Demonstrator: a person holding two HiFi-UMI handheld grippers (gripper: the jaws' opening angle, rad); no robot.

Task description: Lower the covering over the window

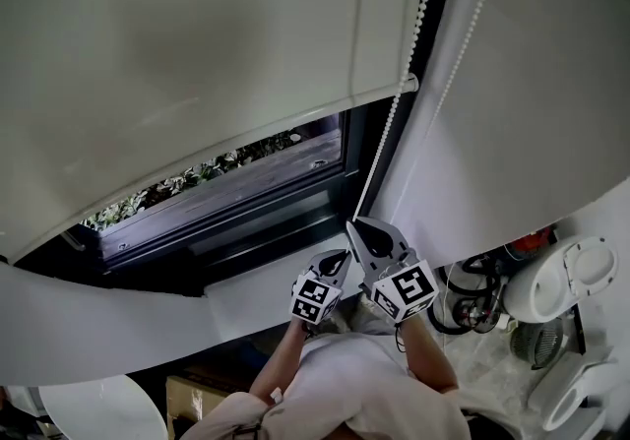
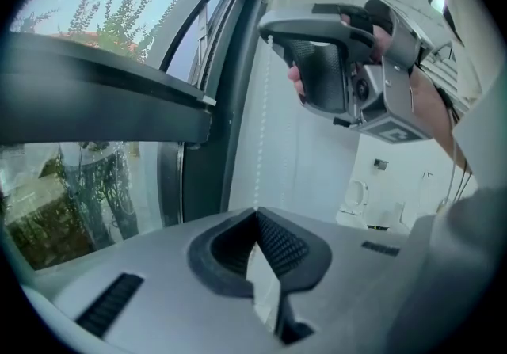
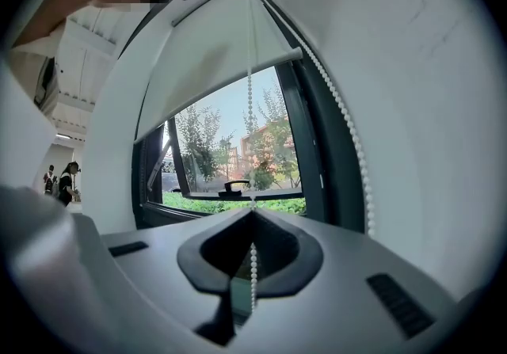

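Observation:
A white roller blind (image 1: pixel 197 44) covers the upper window, and its bottom bar (image 3: pixel 238 67) hangs above the open dark-framed window (image 1: pixel 256 192). A white bead chain (image 1: pixel 394 113) runs down from the top right. My right gripper (image 1: pixel 352 225) points up and is shut on that chain (image 3: pixel 252 261). The chain's second strand (image 3: pixel 348 138) hangs free along the frame. My left gripper (image 1: pixel 345 254) sits just below and left of the right one, shut. In the left gripper view the chain (image 2: pixel 262 123) drops from the right gripper (image 2: pixel 273 37) to my left tip (image 2: pixel 255 211). No beads show between the left jaws.
A white sill (image 1: pixel 256 295) lies under the window, with white wall (image 1: pixel 532 113) to the right. A toilet (image 1: pixel 566 276) and a white bin (image 1: pixel 576 384) stand at the lower right, and a person's arms (image 1: pixel 423 354) hold both grippers. An opened casement with a handle (image 3: pixel 231 184) shows outside greenery.

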